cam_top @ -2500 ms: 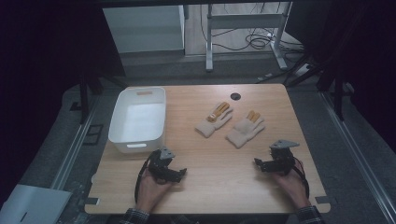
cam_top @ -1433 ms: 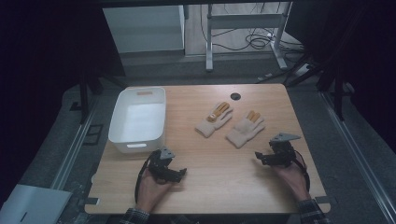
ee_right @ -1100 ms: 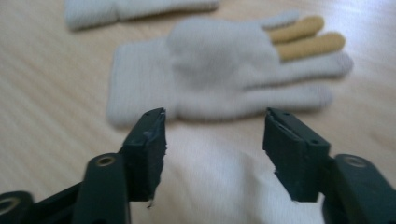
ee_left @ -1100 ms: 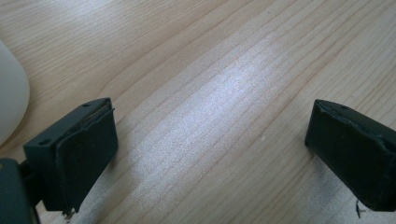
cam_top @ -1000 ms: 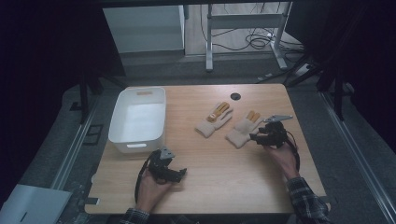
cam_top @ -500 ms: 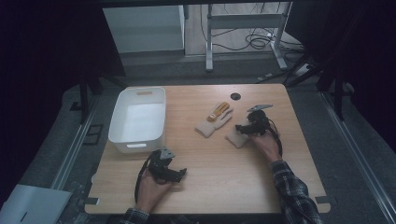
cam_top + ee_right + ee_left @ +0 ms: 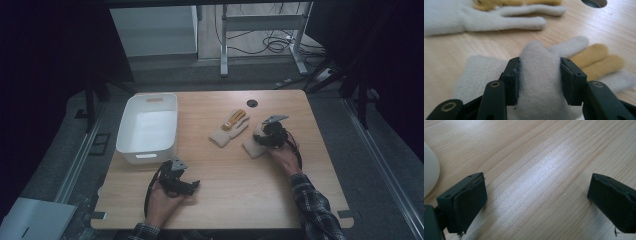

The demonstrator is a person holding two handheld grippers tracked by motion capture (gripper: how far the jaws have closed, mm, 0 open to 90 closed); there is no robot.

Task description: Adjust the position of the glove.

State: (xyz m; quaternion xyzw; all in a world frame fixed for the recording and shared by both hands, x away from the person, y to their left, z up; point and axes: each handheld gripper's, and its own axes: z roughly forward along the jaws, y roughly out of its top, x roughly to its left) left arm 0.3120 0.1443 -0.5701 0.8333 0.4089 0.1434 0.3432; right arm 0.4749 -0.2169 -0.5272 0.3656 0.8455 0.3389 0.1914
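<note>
Your right gripper [image 7: 265,134] covers most of the nearer glove [image 7: 251,147] in the high view, so you can't see its fingers there. In the right gripper view, the farther glove [image 7: 481,17] beyond your jaws is blurred and cut off at the top edge, as is the round hole [image 7: 594,2].

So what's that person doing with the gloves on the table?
A person holds a gripper in each hand at a wooden table. The right gripper has just been closing its jaws and now pinches a bunched fold of the nearer glove. The other glove lies flat beside it, untouched. The left gripper rests open over bare wood near the white bin, holding nothing.
</note>
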